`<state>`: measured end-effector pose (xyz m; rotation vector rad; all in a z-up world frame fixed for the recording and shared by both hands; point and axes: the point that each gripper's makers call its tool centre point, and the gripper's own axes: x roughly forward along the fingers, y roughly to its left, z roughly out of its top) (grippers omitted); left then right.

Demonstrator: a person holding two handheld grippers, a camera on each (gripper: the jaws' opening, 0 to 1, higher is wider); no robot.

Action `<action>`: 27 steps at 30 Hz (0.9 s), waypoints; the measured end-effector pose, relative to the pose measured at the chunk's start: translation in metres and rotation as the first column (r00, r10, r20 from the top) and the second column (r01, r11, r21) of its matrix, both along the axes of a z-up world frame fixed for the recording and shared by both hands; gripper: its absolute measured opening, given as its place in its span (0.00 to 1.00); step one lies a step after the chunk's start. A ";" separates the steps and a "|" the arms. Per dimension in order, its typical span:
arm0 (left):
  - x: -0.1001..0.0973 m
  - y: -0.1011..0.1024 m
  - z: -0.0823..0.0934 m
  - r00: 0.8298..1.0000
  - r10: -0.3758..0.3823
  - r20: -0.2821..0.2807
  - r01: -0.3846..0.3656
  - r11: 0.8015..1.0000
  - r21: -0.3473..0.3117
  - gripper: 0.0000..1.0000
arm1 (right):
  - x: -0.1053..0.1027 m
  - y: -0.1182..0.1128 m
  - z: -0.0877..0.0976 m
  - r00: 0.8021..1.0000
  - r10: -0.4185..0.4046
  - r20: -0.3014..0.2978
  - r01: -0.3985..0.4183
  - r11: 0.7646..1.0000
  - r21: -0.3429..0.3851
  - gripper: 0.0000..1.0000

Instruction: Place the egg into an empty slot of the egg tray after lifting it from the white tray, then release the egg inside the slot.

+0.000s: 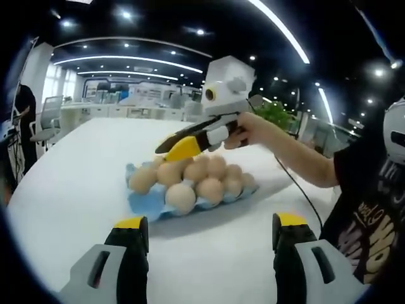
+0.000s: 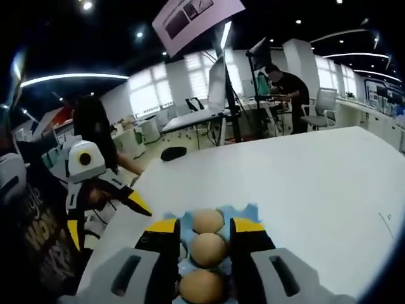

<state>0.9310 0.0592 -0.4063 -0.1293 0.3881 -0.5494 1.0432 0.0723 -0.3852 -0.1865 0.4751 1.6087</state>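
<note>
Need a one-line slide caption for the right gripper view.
Right gripper poised with open jaws over eggs in the blue egg tray on a white table.

A: What lies ahead of the left hand-held gripper (image 1: 209, 237)?
B: Its jaws stand apart over the white counter (image 1: 76, 183). Beyond sits a blue egg tray (image 1: 149, 208) full of brown eggs (image 1: 180, 197).
A: And above it?
B: The right hand-held gripper (image 1: 180, 147), held by a hand (image 1: 250, 130), yellow tips just over the eggs.

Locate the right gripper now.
In the left gripper view, the right gripper hangs over the far side of the blue egg tray, just above its eggs.
</note>
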 end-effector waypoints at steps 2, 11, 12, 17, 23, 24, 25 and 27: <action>0.002 -0.001 0.000 1.000 -0.006 -0.001 0.006 1.000 0.001 0.81 | 0.001 -0.008 0.003 1.000 -0.011 0.005 0.011 1.000 0.010 0.32; 0.006 -0.009 0.001 1.000 -0.020 -0.002 0.020 1.000 0.005 0.81 | 0.007 -0.045 0.005 0.998 -0.053 0.017 0.053 0.998 0.023 0.33; 0.006 -0.009 0.001 1.000 -0.022 -0.002 0.022 1.000 0.006 0.81 | 0.009 -0.048 0.006 0.998 -0.061 0.017 0.061 0.998 0.026 0.33; 0.007 -0.013 0.000 0.999 -0.034 -0.007 0.034 0.999 0.011 0.81 | 0.014 -0.064 0.009 0.996 -0.089 0.022 0.088 0.995 0.035 0.33; 0.008 -0.013 -0.002 0.999 -0.036 -0.012 0.036 0.999 0.014 0.81 | 0.021 -0.091 0.013 0.990 -0.132 0.041 0.130 0.991 0.043 0.33; 0.008 -0.013 -0.002 0.999 -0.036 -0.012 0.037 0.999 0.014 0.81 | 0.022 -0.097 0.013 0.989 -0.140 0.044 0.138 0.989 0.045 0.33; 0.008 -0.013 -0.002 0.999 -0.037 -0.013 0.038 0.999 0.014 0.81 | 0.023 -0.099 0.014 0.989 -0.143 0.045 0.141 0.989 0.047 0.33; 0.009 -0.014 -0.001 0.999 -0.039 -0.012 0.039 0.999 0.017 0.81 | 0.025 -0.111 0.014 0.986 -0.162 0.048 0.160 0.986 0.050 0.33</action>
